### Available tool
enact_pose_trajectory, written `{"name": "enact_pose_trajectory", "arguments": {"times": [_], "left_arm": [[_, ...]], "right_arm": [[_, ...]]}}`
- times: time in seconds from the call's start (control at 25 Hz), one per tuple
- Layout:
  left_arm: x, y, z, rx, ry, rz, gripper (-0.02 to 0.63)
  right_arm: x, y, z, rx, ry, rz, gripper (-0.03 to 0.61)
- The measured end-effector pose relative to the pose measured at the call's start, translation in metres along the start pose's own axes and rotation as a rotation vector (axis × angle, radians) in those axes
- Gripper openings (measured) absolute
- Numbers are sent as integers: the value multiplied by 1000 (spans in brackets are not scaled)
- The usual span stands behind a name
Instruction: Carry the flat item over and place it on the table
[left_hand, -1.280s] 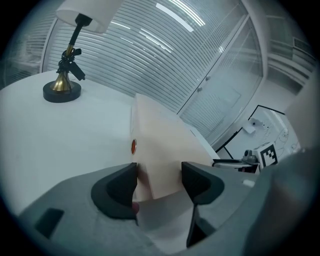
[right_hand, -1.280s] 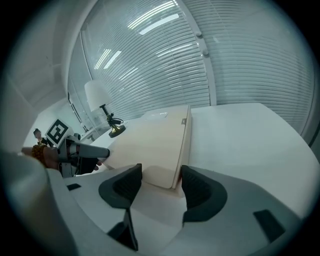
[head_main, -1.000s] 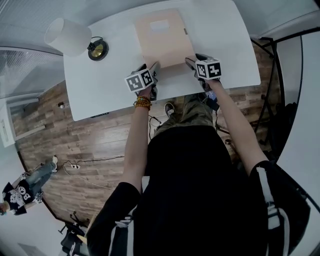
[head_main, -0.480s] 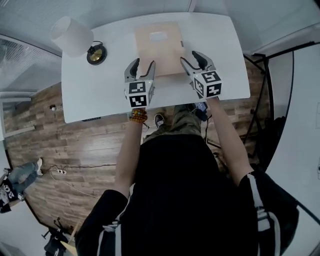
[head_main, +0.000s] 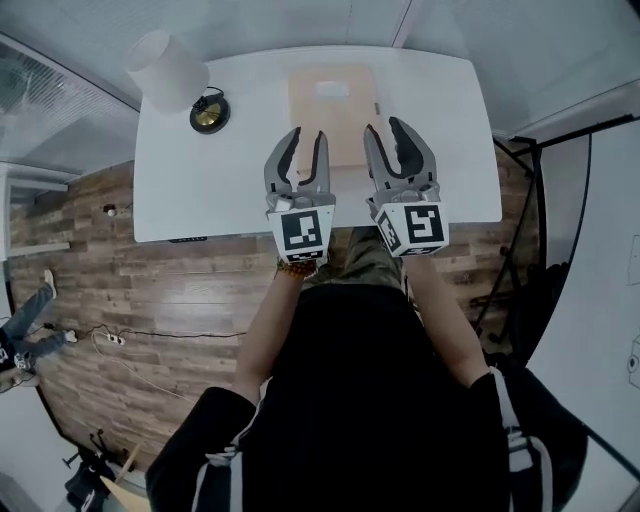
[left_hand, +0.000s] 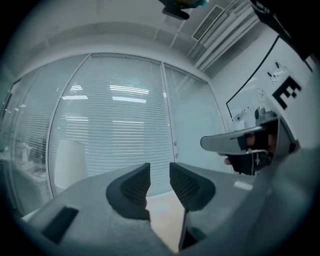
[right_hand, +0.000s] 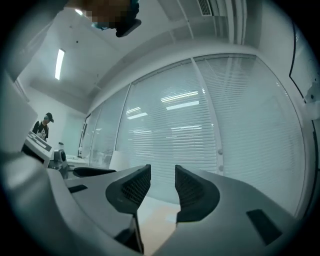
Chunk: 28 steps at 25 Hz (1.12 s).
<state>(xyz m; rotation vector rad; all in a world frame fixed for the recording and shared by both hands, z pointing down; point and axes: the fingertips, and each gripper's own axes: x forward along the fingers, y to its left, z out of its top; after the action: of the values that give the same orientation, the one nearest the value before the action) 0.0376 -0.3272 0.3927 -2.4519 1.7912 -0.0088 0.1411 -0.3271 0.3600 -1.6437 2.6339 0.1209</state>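
On the table (head_main: 190, 205), upper left, stands a lamp (head_main: 165, 68); the flat item (head_main: 335, 105) lies top centre, so placing looks done. Below it, left claw (head_main: 305, 138) and right claw (head_main: 384, 128) have just been closing, narrowly apart, both empty

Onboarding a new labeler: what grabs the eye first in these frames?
The left tool and right tool hang side by side in the head view, both empty, their jaws having just been closing with a gap left. Below them the tan flat item lies on the white table, untouched; a white cylinder stands at the table's far left corner.
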Motion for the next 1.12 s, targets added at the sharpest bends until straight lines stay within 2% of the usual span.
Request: {"name": "enact_pose_trajectory", "arguments": {"times": [0.16,0.36,1.12], "left_arm": [[-5,-1,7,20,-13,12,86],[-5,-6,10,29,-32,2,74],[-8,-32,-4,-14,-28,-60,23]], "right_arm": [[-1,11,7,-55,-23,-14,92],[-3,3,-7,-79,-2,-75,34],[-13,12,-33,-93,68,-43,18]]}}
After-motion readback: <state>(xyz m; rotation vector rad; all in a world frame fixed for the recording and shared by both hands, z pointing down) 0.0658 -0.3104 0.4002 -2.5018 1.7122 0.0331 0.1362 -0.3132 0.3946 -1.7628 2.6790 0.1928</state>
